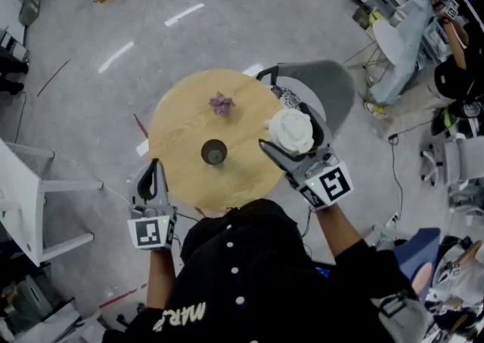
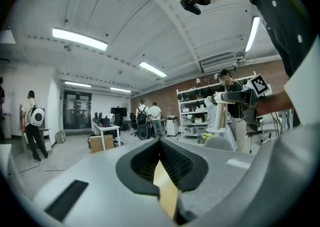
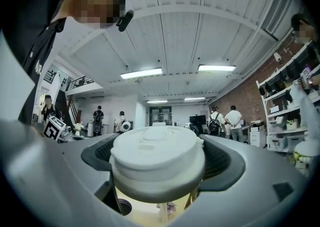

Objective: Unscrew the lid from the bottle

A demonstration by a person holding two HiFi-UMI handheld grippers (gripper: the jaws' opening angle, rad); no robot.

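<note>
White lid (image 1: 291, 131) sits clamped in the right claw (image 3: 159, 163) — over the table (image 1: 181, 115) (left claw (image 2: 160, 146) closed, empty).

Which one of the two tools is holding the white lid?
The right tool: the white lid is clamped between its jaws. The left tool is shut tight with nothing in it.
</note>
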